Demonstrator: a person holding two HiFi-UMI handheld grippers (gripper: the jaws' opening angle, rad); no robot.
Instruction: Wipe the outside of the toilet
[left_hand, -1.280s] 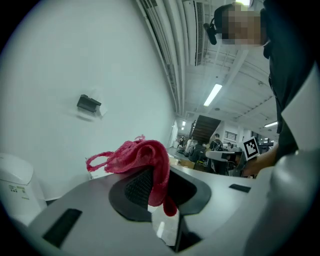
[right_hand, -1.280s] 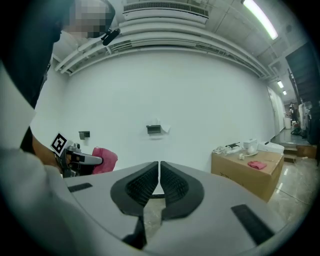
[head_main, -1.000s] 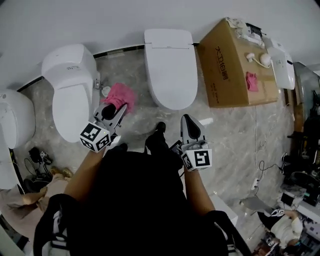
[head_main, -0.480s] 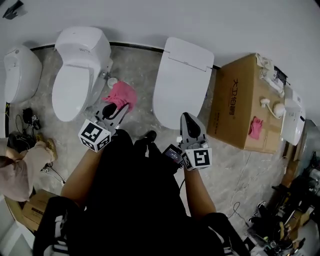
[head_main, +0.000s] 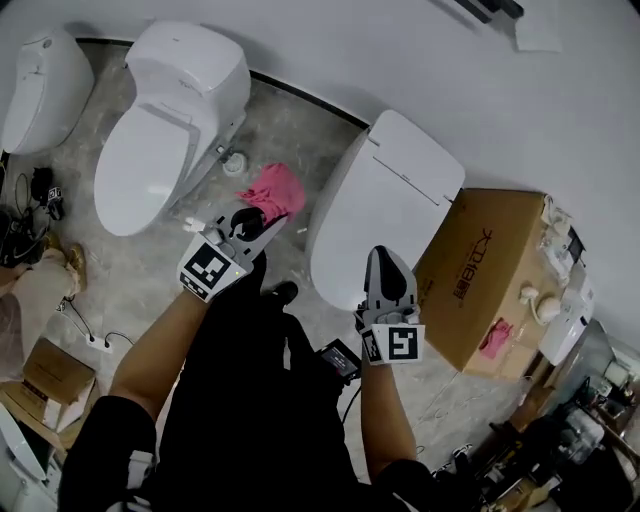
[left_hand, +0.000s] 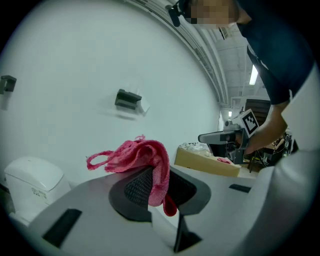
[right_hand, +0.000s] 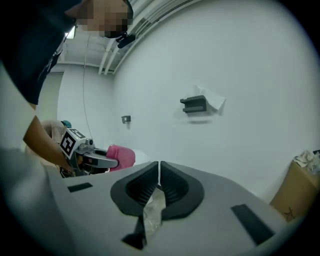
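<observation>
A white toilet (head_main: 385, 210) with its lid down stands against the wall, just right of centre in the head view. A pink cloth (head_main: 275, 190) is held over the floor just left of that toilet, with my left gripper (head_main: 262, 212) shut on it. In the left gripper view the cloth (left_hand: 145, 155) bunches above the jaws, and a fold of it hangs down between them at my left gripper (left_hand: 161, 175). My right gripper (head_main: 382, 254) hovers over the toilet's front rim. Its jaws stand together at my right gripper (right_hand: 159, 167) and grip nothing that I can make out.
A second white toilet (head_main: 165, 130) stands to the left and a third one (head_main: 40, 85) at the far left. A cardboard box (head_main: 490, 270) with small items on top sits right of the lidded toilet. Cables and a power strip (head_main: 95, 343) lie on the floor at left.
The head view has swung, so the toilets and the box now lie further right and tilted. Both grippers keep their pose; the left still holds the cloth, slightly higher in view.
</observation>
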